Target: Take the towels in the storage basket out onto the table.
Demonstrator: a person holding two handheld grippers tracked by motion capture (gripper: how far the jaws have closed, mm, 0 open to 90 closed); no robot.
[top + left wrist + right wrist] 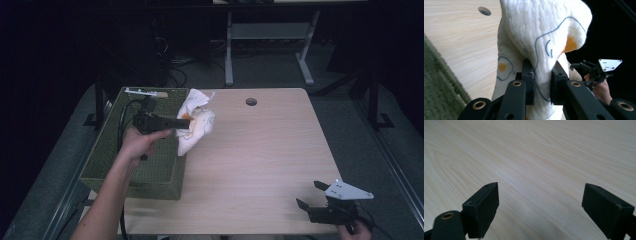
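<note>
The white cloth (pixel 196 121), printed with fried eggs, hangs in the air right at the seam between the green woven basket (pixel 107 150) and the pale worktop (pixel 260 165). Its bulk droops over the wood, just past the basket's right wall. It dangles long-axis down from a pinched fold, bunched at the top and loose below.

The left claw (pixel 184 120) has it clenched on that fold. In the left gripper view both black pads bite the cloth (pixel 541 45) from either side, with fabric spilling above and below them. The claw lies level and points out from over the basket toward the worktop, so the cloth sits straight ahead of it and the basket's open mouth lies back under the hand (pixel 137 142).

That's the relation that counts: basket behind and below, bare wood in front. By my read, wherever it goes, the drop is a short carry.

The right claw (pixel 312 196) sits well apart at the near right corner, jaws spread wide over bare wood (pixel 536 157), gripping nothing. The left is plainly the nearer hand.
</note>
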